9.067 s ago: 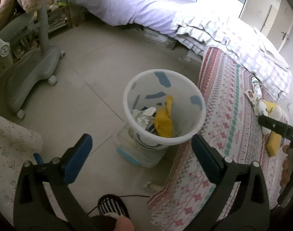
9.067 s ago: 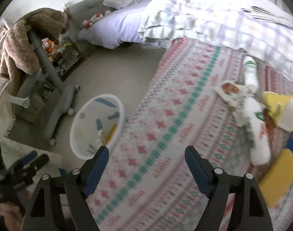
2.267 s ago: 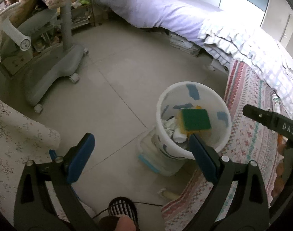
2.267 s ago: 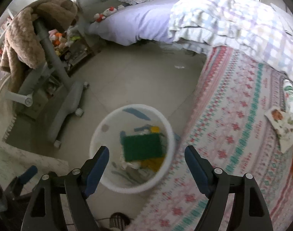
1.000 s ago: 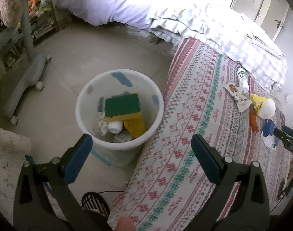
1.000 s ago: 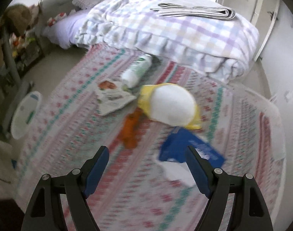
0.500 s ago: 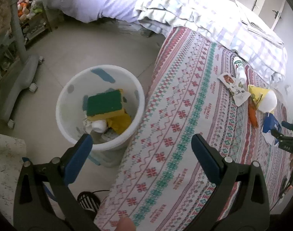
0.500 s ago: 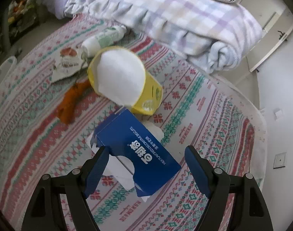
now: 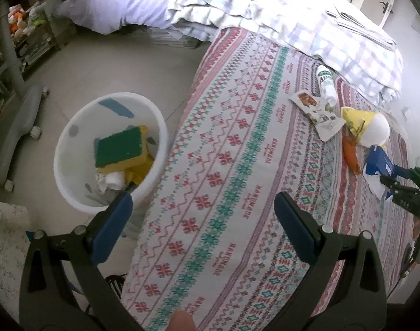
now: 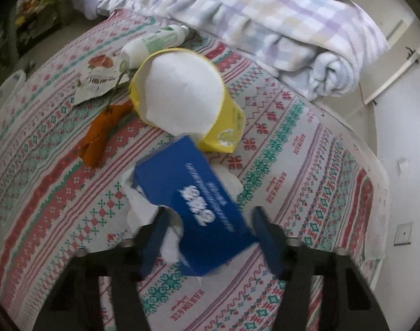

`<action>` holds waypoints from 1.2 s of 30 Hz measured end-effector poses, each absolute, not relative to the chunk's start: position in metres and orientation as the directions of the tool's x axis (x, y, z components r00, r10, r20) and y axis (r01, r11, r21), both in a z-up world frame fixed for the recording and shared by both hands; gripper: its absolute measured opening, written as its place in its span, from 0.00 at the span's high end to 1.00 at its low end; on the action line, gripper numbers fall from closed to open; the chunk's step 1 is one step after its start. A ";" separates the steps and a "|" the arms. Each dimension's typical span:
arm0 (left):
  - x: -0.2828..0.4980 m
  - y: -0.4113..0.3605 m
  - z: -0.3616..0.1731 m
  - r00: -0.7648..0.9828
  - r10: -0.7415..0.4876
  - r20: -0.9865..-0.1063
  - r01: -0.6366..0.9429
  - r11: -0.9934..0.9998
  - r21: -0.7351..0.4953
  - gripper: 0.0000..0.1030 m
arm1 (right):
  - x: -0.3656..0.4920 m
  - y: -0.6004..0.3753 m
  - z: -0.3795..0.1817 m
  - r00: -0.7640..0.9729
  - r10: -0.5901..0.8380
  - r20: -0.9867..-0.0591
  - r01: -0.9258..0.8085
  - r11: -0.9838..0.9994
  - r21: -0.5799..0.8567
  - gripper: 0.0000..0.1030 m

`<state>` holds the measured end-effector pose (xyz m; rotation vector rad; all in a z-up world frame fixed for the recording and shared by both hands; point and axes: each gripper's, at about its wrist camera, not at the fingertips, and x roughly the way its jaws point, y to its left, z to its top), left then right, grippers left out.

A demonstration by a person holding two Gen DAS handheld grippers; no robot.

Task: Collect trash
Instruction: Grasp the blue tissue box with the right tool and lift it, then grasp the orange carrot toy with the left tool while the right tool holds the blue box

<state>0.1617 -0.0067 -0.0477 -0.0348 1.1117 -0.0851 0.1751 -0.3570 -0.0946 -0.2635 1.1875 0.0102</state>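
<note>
A white trash bin point(image 9: 72, 193) stands on the floor beside the bed, holding a green-and-yellow sponge point(image 9: 118, 149) and crumpled trash. On the patterned bedspread point(image 9: 223, 165) lie a blue box point(image 10: 193, 209) with white tissue under it, a yellow paper cup point(image 10: 182, 96), an orange scrap point(image 10: 99, 135), a snack wrapper point(image 10: 96, 80) and a white bottle point(image 10: 154, 41). My right gripper point(image 10: 210, 237) has its blue fingers either side of the blue box, narrowed but with gaps showing. My left gripper point(image 9: 201, 220) is open and empty above the bedspread near the bin.
A folded checked blanket point(image 10: 251, 19) lies at the far end of the bed. A grey chair base point(image 9: 14, 127) and a shelf with toys point(image 9: 25, 27) stand on the floor at the left. A second bed with purple sheet point(image 9: 121, 2) is behind.
My right gripper has dropped down over the blue box and its fingers have narrowed around it. My left gripper has shifted further over the bedspread.
</note>
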 end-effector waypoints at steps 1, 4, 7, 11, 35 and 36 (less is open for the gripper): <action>0.162 -0.009 -0.048 0.439 -0.087 -0.894 0.054 0.996 -0.070 0.01 | 0.174 -0.359 -0.093 0.375 -0.121 -0.919 -0.136 0.974 -0.183 0.49; 0.163 -0.015 -0.049 0.436 -0.091 -0.895 0.066 0.995 -0.069 0.01 | 0.172 -0.363 -0.089 0.367 -0.088 -0.926 -0.117 0.983 -0.140 0.50; 0.162 -0.022 -0.049 0.435 -0.104 -0.894 0.076 0.994 -0.078 0.01 | 0.168 -0.366 -0.083 0.372 -0.072 -0.925 -0.095 0.989 -0.115 0.50; 0.164 -0.036 -0.048 0.433 -0.141 -0.890 0.096 0.989 -0.110 0.01 | 0.161 -0.370 -0.065 0.405 -0.043 -0.913 -0.054 0.996 -0.070 0.50; 0.177 -0.197 -0.077 0.467 -0.330 -0.820 0.292 0.933 -0.210 0.19 | 0.125 -0.437 -0.036 0.446 -0.047 -0.894 0.251 0.965 0.074 0.50; 0.179 -0.200 -0.079 0.471 -0.342 -0.813 0.296 0.930 -0.219 0.26 | 0.125 -0.438 -0.037 0.443 -0.050 -0.895 0.252 0.965 0.071 0.50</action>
